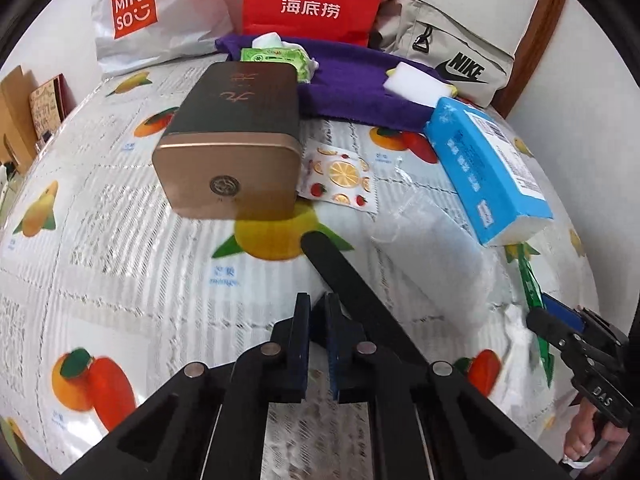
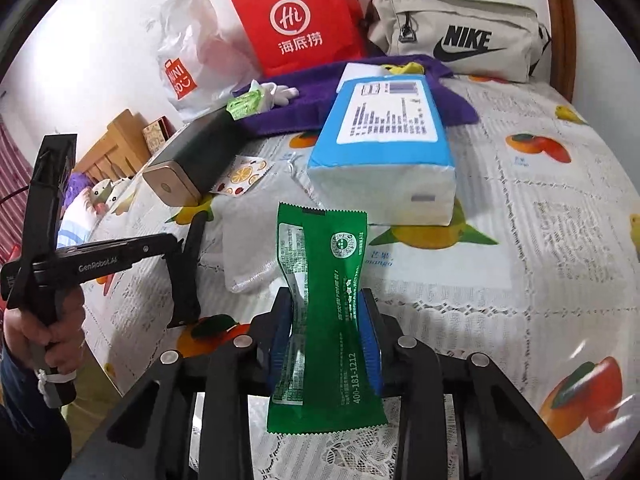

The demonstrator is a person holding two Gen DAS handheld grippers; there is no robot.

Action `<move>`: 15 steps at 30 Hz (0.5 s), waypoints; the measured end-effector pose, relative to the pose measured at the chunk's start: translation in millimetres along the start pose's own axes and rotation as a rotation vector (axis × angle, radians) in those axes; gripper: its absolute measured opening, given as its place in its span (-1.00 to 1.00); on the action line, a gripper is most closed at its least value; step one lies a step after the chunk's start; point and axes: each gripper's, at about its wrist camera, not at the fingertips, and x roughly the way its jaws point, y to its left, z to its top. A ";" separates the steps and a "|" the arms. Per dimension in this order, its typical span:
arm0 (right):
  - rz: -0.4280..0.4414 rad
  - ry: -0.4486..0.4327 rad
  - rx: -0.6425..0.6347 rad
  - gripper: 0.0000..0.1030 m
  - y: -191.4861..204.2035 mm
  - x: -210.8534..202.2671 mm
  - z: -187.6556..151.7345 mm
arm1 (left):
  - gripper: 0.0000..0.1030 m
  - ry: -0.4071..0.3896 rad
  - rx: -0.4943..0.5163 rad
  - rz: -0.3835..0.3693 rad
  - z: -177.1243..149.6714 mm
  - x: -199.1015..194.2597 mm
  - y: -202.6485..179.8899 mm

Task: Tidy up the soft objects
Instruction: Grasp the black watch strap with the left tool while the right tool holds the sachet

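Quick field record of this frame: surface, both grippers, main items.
surface: fruit-print white bedspread
left gripper: shut, nothing between its pads
right gripper: shut on green foil sachet, pinched at mid-length
blue plastic tissue pack: lying beyond the sachet
dark box with bronze end: on the bedspread, left of the pack
purple towel: behind both, white sponge block on it

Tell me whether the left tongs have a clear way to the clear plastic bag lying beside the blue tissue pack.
Probably yes. The left tongs are shut and empty, and the clear plastic bag lies flat just ahead of them to the right, with nothing on top. The tongs would need to open first.
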 end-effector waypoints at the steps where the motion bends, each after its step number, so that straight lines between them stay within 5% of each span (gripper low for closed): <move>1: -0.005 -0.002 0.000 -0.37 -0.2 -1.5 0.5 | -0.81 0.007 -0.011 -0.022 -0.6 -0.5 -2.1; 4: -0.013 -0.012 0.007 -0.36 -4.1 -6.2 2.3 | -0.42 0.021 -0.013 -0.051 -3.2 0.8 -12.5; 8: -0.023 -0.007 0.007 -0.36 -7.0 -8.2 2.1 | -0.26 0.028 0.025 0.008 -7.1 6.0 -29.2; 13: -0.006 -0.010 0.019 -0.36 -11.0 -8.4 -0.8 | -0.28 -0.012 0.113 0.119 -11.6 12.0 -50.1; 15: 0.003 -0.008 0.022 -0.36 -11.7 -7.3 -1.4 | -0.43 -0.039 0.147 0.151 -11.7 14.0 -53.7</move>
